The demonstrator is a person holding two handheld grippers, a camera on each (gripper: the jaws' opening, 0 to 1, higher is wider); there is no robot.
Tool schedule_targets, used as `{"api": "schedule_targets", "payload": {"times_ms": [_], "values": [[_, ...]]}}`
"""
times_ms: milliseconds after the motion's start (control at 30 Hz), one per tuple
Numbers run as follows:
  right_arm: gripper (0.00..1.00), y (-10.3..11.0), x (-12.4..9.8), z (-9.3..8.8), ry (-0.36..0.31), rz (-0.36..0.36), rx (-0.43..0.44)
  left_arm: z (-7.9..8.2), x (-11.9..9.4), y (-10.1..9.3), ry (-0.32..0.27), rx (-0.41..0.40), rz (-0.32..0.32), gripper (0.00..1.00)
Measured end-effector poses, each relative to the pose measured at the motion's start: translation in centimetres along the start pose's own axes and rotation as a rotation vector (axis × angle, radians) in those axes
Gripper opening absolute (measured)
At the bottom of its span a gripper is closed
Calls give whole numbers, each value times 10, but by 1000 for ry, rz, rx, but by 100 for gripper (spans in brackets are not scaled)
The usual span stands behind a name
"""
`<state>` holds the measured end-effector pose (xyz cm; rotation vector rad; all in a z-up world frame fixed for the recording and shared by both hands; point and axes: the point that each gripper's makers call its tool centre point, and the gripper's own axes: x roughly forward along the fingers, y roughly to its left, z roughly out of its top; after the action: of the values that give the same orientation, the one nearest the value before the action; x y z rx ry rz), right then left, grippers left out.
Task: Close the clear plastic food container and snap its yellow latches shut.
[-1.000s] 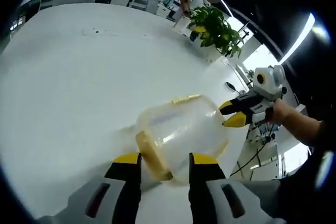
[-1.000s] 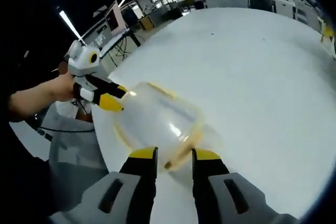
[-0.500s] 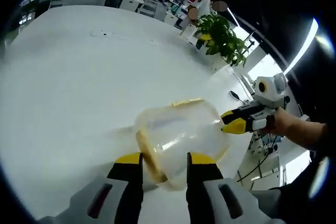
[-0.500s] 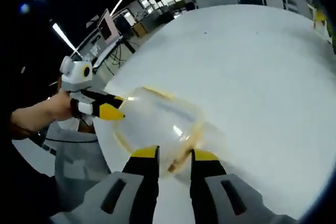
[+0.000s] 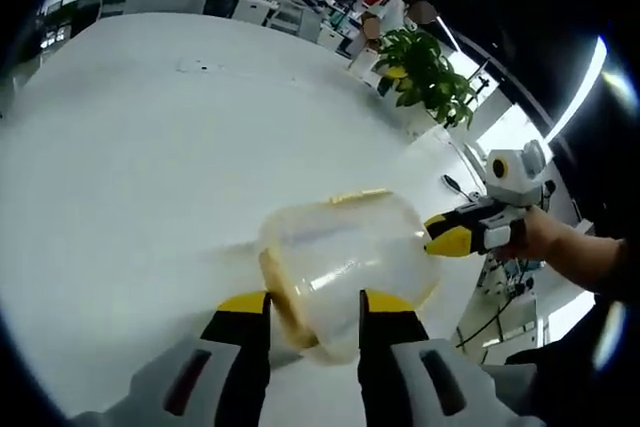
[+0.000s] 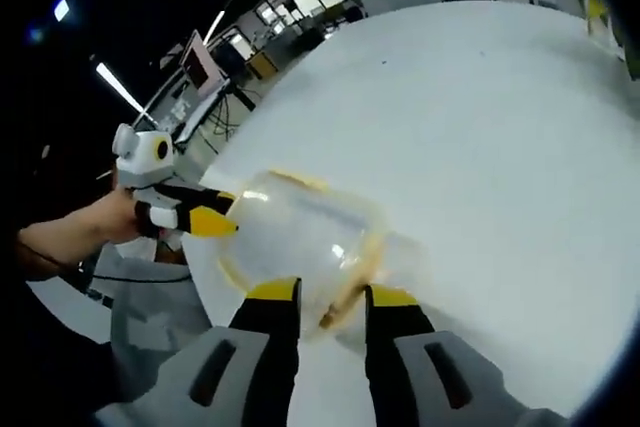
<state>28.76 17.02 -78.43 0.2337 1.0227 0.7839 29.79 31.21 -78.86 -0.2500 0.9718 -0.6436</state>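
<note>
In the left gripper view, the clear container (image 5: 345,262) sat on the white table (image 5: 150,147) just below the middle of the frame, with a yellow latch (image 5: 283,297) along its lower left side and another yellow latch (image 5: 358,193) at its top edge. The left gripper (image 5: 312,319) rose from the bottom of the frame with its two yellow-tipped jaws parted, one on each side of the container's near end; whether the tips actually pressed on the plastic could not be told. At the right of this frame the right gripper (image 5: 452,236) came in, held by a person's hand (image 5: 535,234), its yellow tips looking drawn together and resting against the container's right side. A green plant (image 5: 425,72) stood in the upper right, beyond the table's edge. In the right gripper view, the container (image 6: 300,242) lay below the middle of the frame, and the right gripper (image 6: 320,309) rose from the bottom with its jaws apart, a yellow latch (image 6: 355,282) showing in the gap between them. Here the left gripper (image 6: 205,221) reached in from the left of the frame, carried by a hand (image 6: 105,217), its yellow tip touching the container's left wall.
</note>
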Motion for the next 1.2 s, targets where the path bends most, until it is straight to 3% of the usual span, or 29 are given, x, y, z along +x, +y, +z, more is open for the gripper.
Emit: {"api": "schedule_targets", "payload": {"times_ms": [100,167,200,233,400,533,567,600,667,733,800,967,1100,1200], "values": [[23,1,-1,2,13,-13,-53,2,0,0,-4,15,-3,29],[24,0,-1,4,27,-46,-139,3,1,1,-2,48,9,30],[24,0,-1,5,32,-57,-168,7,0,1,-11,131,17,29],[24,1,-1,6,32,-67,-196,7,-1,1,3,135,42,30],[26,2,-3,9,35,-115,-322,16,-4,-4,4,373,112,32],[29,3,-3,13,35,-147,-486,21,-7,-9,-11,537,163,34],[31,3,-4,17,17,-155,-575,24,-7,-11,-17,599,168,33],[32,5,-3,19,2,-161,-601,21,-6,-18,-8,652,141,30],[31,12,-1,19,18,-134,-734,15,-4,-29,15,736,97,16],[23,18,1,16,40,-115,-808,17,-4,-31,28,849,133,12],[19,24,4,15,42,-96,-866,16,-3,-32,28,847,138,12],[26,32,13,16,66,-37,-805,19,-3,-29,49,826,106,12],[26,40,18,16,76,10,-834,21,-3,-29,69,856,94,17],[28,45,20,19,68,33,-813,22,-2,-39,57,858,38,18]]}}
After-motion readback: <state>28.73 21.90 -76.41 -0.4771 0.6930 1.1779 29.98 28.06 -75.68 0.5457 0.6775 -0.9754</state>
